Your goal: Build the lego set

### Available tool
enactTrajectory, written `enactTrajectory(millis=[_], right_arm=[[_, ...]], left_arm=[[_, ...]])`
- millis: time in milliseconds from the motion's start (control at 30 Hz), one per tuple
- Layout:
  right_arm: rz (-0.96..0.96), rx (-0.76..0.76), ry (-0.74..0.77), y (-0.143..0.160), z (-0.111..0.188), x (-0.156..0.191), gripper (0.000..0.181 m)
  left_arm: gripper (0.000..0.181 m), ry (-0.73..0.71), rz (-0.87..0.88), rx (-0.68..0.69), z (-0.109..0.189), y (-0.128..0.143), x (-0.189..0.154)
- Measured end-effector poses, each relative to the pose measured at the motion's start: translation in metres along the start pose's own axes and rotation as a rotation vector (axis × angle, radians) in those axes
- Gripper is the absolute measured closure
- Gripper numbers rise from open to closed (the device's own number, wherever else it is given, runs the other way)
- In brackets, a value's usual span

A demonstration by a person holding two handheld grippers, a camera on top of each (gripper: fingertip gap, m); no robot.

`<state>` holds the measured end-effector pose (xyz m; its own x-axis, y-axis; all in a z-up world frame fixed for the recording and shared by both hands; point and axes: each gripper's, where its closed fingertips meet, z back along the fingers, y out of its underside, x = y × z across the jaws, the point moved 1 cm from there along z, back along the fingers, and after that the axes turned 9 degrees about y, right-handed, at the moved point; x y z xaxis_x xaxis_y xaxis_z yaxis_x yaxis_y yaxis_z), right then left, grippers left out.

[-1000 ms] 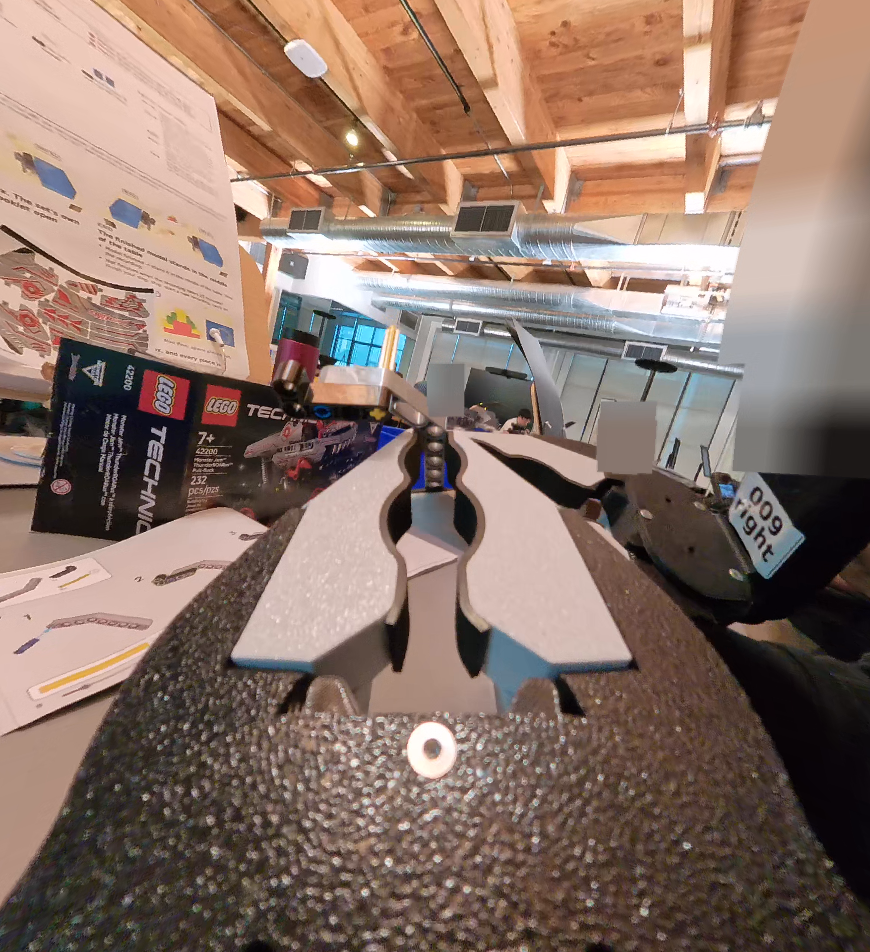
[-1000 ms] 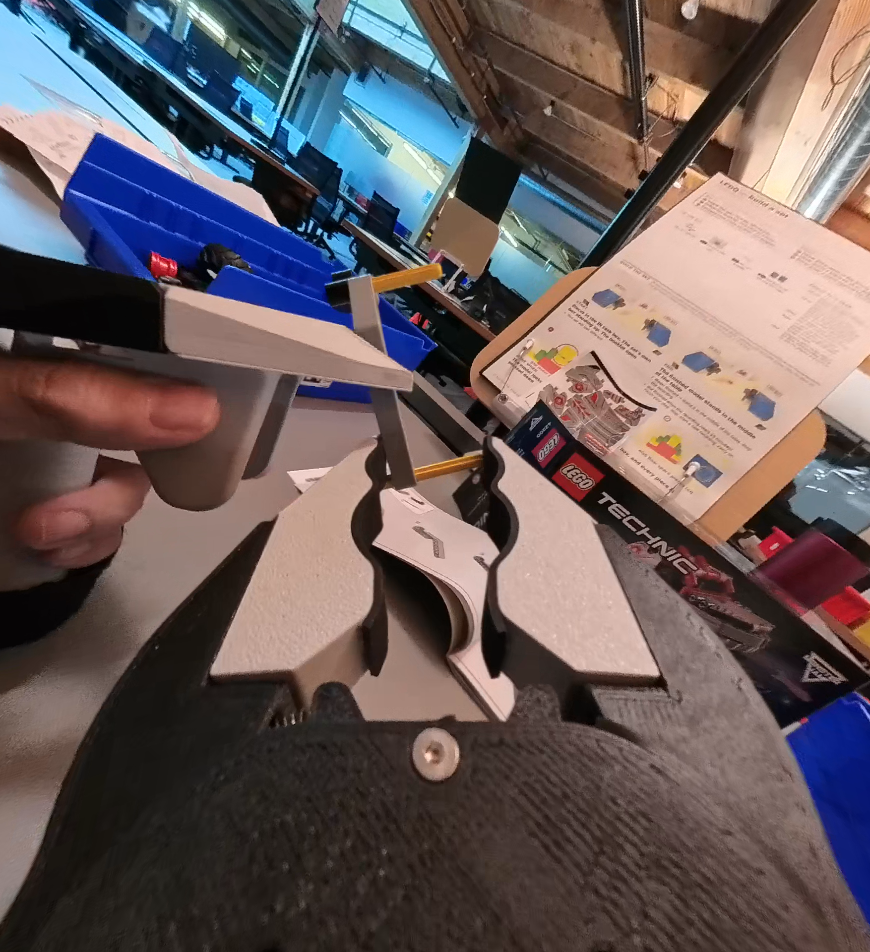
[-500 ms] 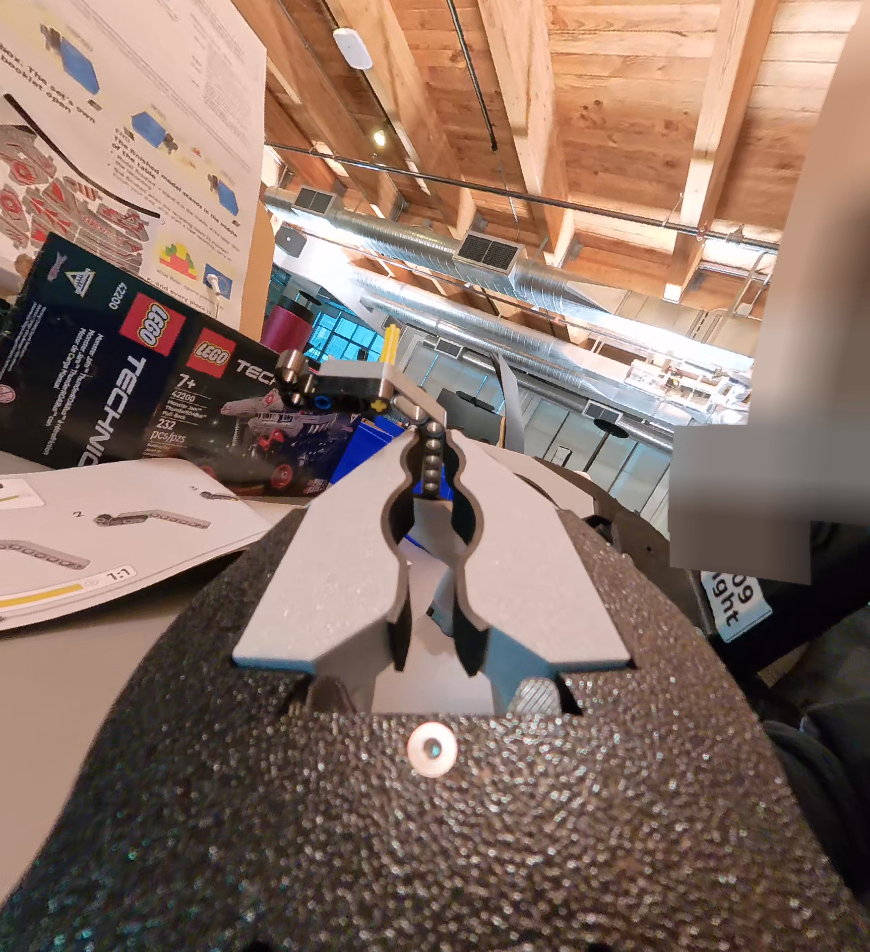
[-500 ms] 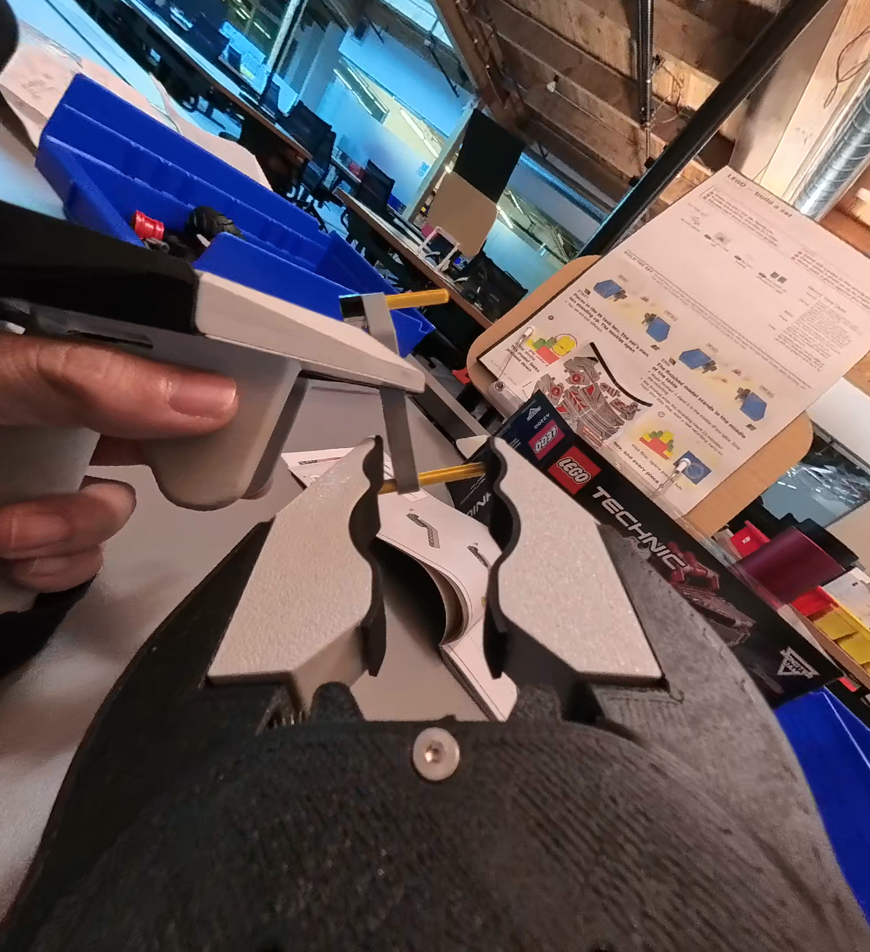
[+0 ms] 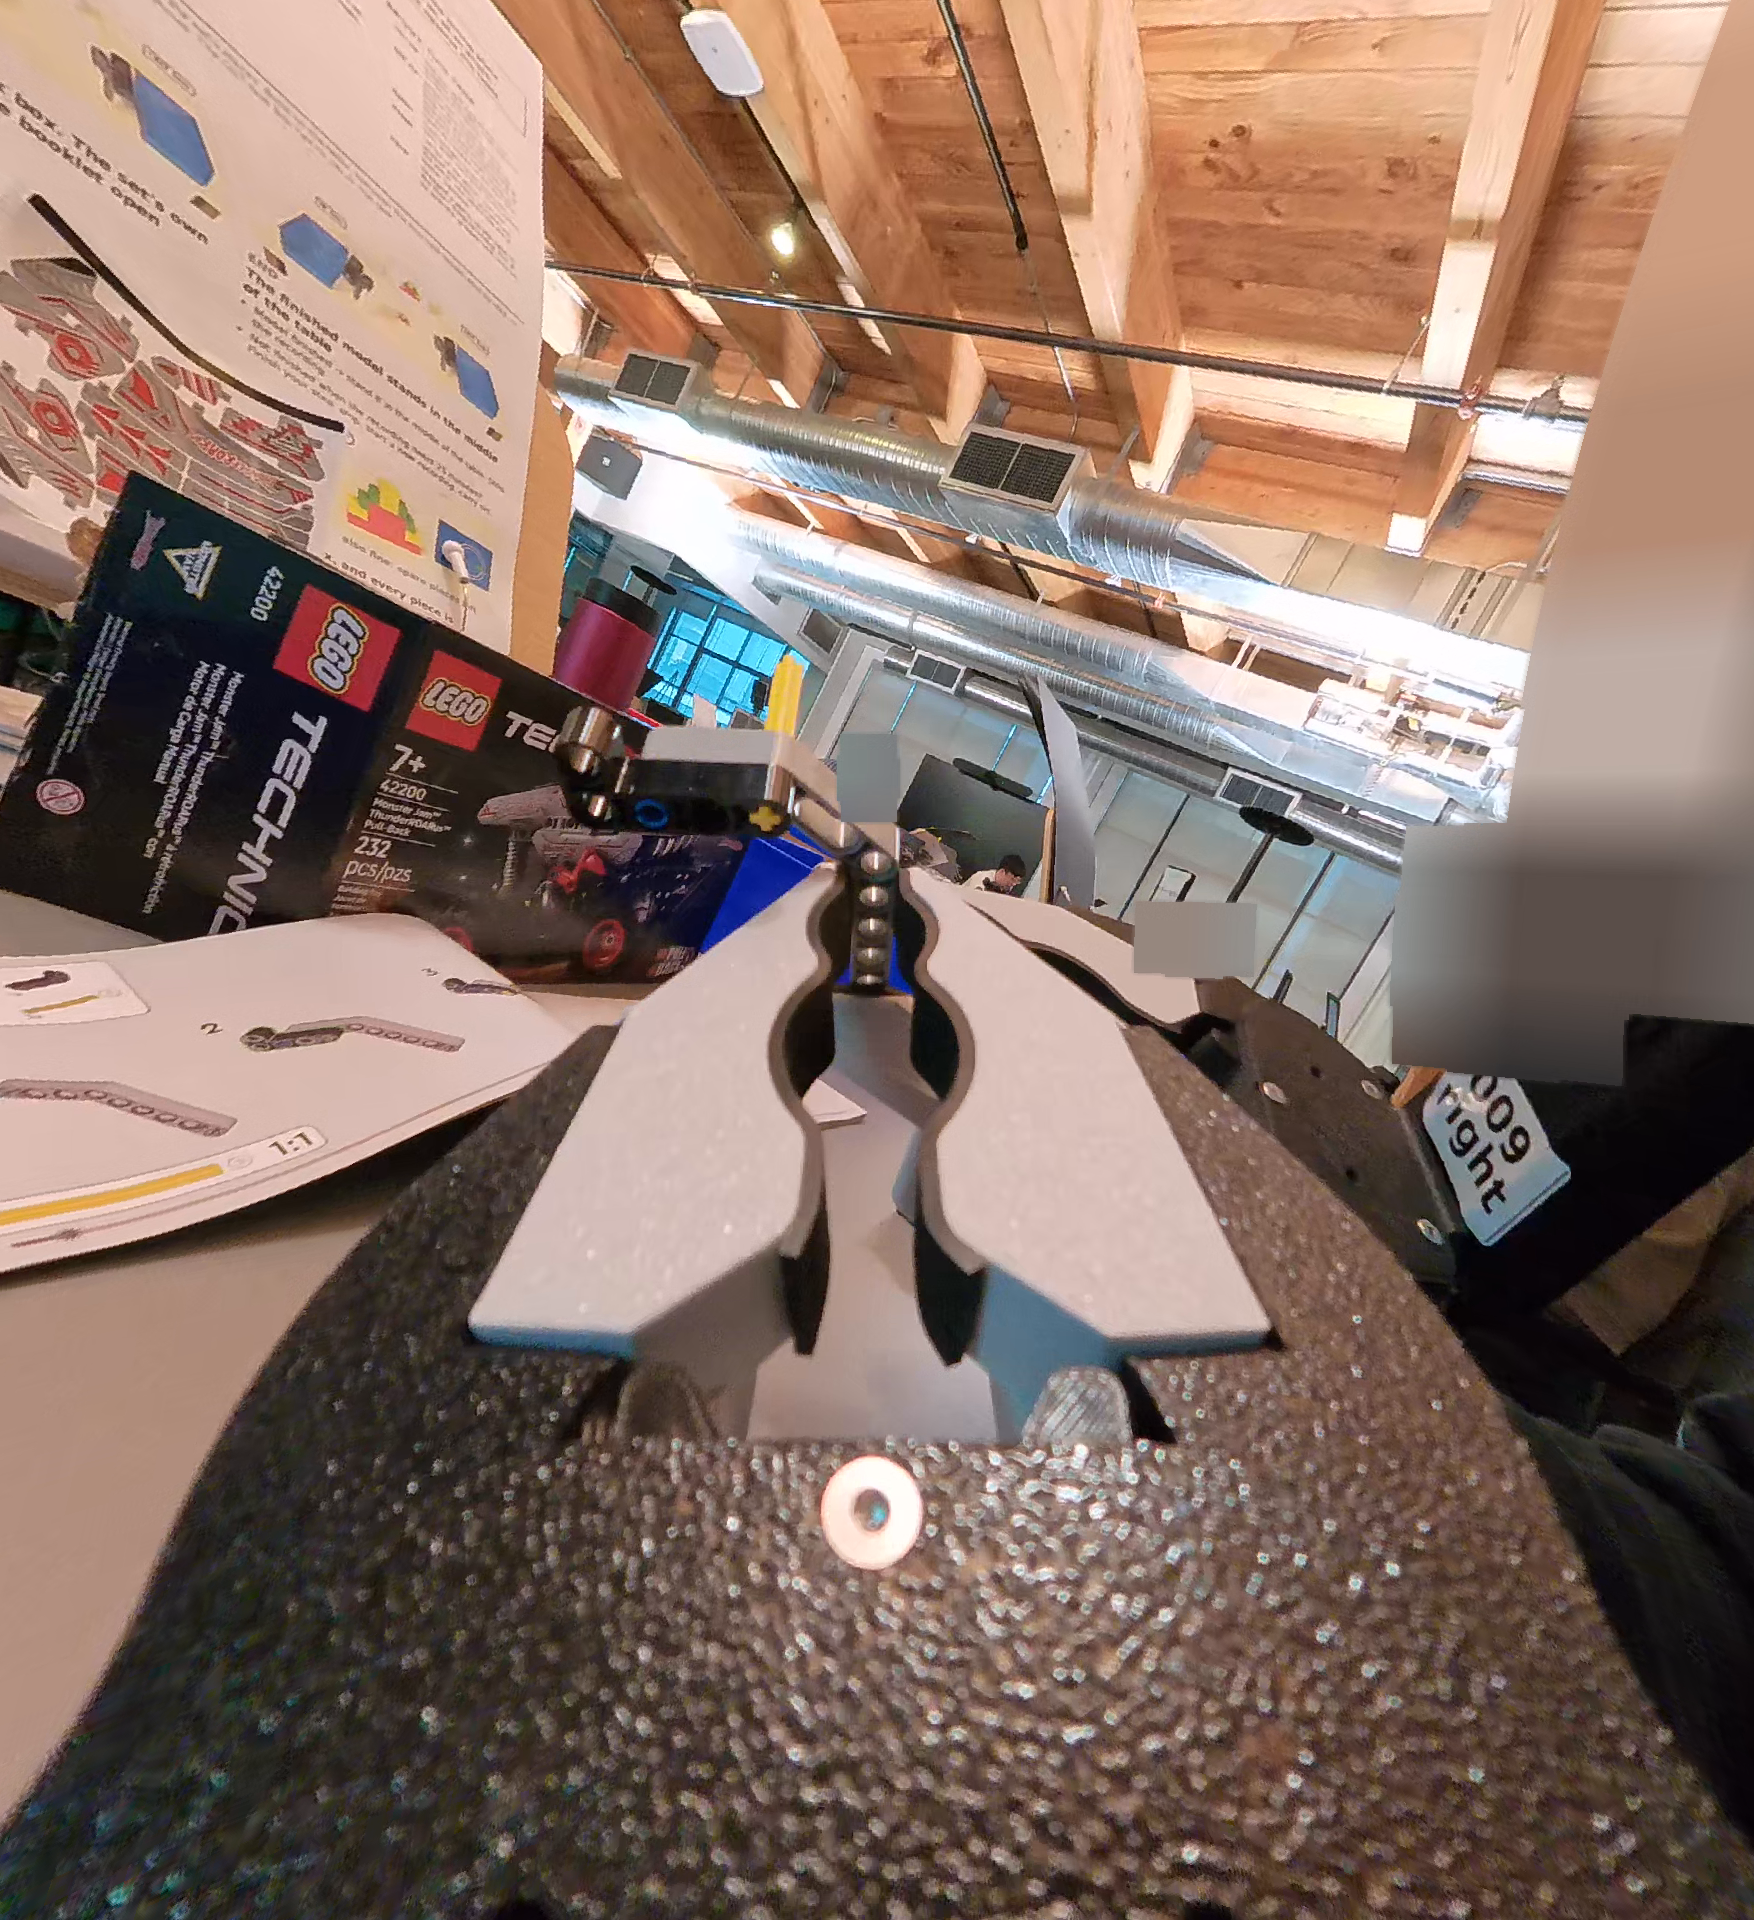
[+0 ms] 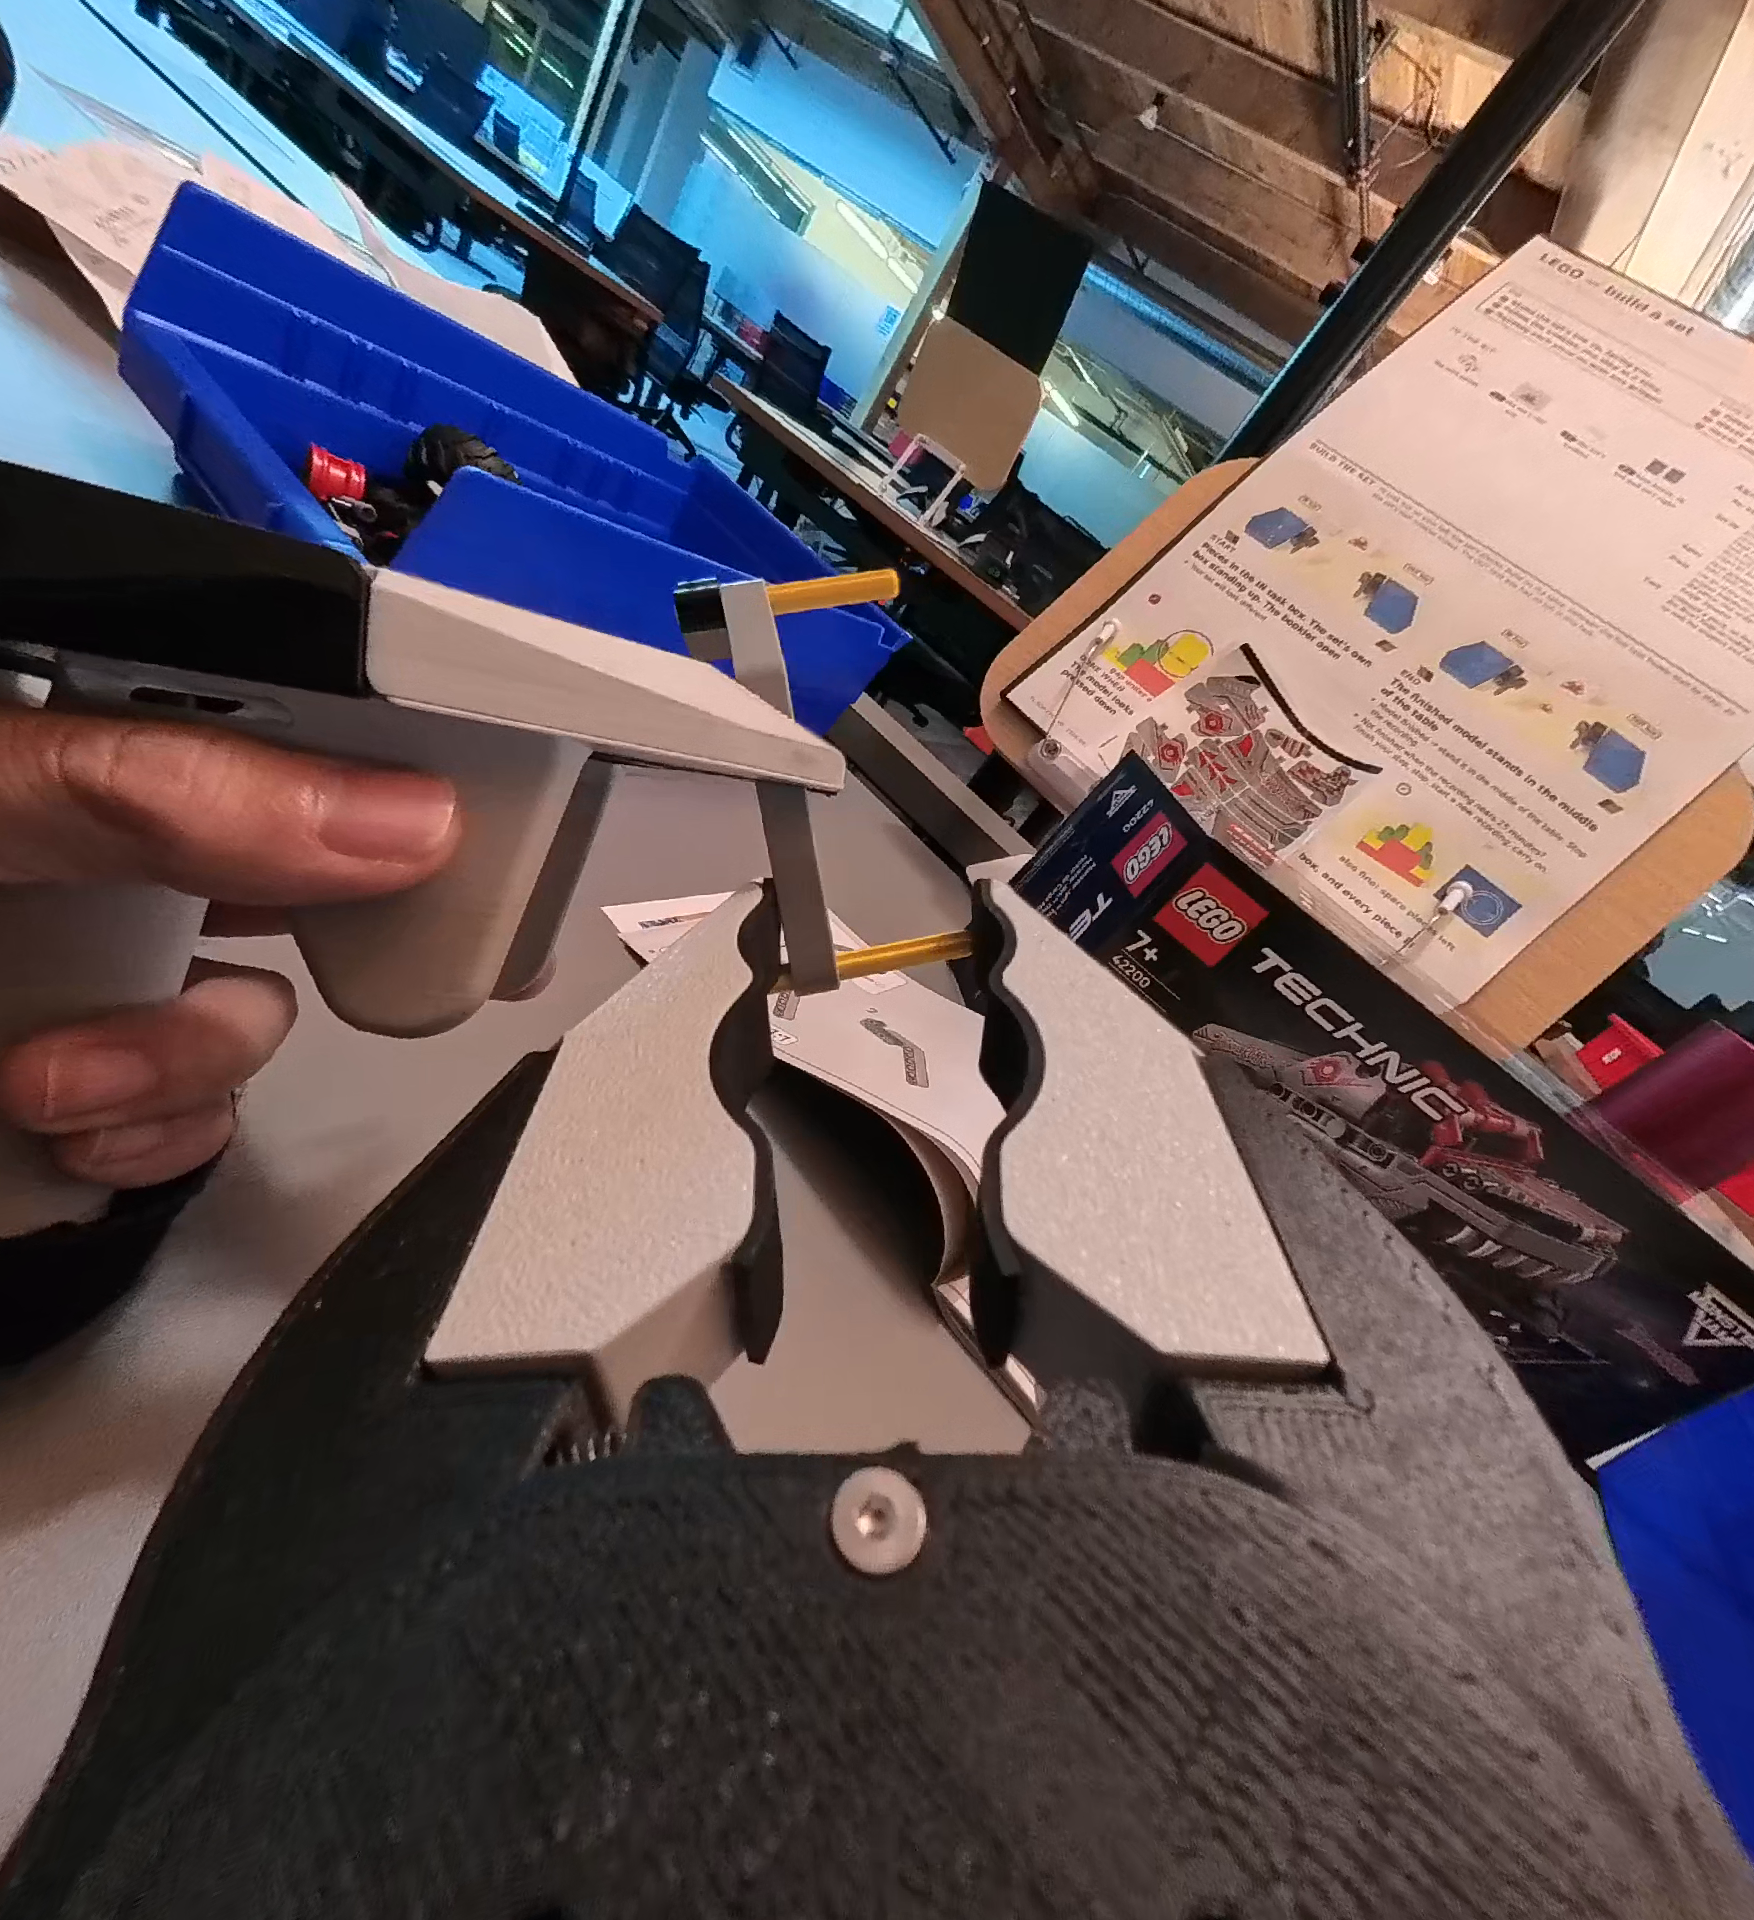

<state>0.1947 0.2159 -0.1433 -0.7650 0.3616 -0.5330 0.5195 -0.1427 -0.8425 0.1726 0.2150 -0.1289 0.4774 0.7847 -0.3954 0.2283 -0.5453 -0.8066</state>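
Observation:
My left gripper (image 5: 868,883) is shut on a bent grey beam (image 5: 868,925), held above the table. The beam's far end carries a black connector (image 5: 686,805) and a yellow axle (image 5: 785,686). In the right wrist view the left gripper (image 6: 831,769) comes in from the left, gripping the same beam (image 6: 795,862). My right gripper (image 6: 873,914) closes endwise on a second yellow axle (image 6: 904,948) at the beam's lower end. Its left finger is against the beam and its right finger is on the axle's tip.
A dark set box (image 5: 229,748) leans at the back under a propped instruction poster (image 5: 229,260). An open booklet (image 5: 177,1091) lies on the grey table. A blue parts bin (image 6: 499,416) stands behind the left gripper. A hand (image 6: 177,821) holds the left gripper's handle. The tips of both grippers are at nearly the same place.
Both grippers have shifted and tilted a little together with the assembly. The left gripper now sits closer in the right wrist view. Both grips are unchanged.

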Motion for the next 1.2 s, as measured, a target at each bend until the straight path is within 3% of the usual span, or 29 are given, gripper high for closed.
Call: enactTrajectory(millis=[767, 1000, 1200], right_arm=[[-0.006, 0.0, -0.011, -0.001, 0.002, -0.001, 0.147], [-0.048, -0.018, -0.025, 0.0, 0.0, 0.002, 0.139], [-0.029, -0.016, -0.046, 0.0, 0.0, 0.008, 0.131]], left_arm=[[0.177, 0.004, 0.013, 0.006, -0.001, 0.001, -0.001], [0.176, -0.033, 0.202, -0.022, 0.004, -0.002, 0.012], [0.177, -0.028, 0.249, -0.071, 0.007, -0.008, 0.015]])
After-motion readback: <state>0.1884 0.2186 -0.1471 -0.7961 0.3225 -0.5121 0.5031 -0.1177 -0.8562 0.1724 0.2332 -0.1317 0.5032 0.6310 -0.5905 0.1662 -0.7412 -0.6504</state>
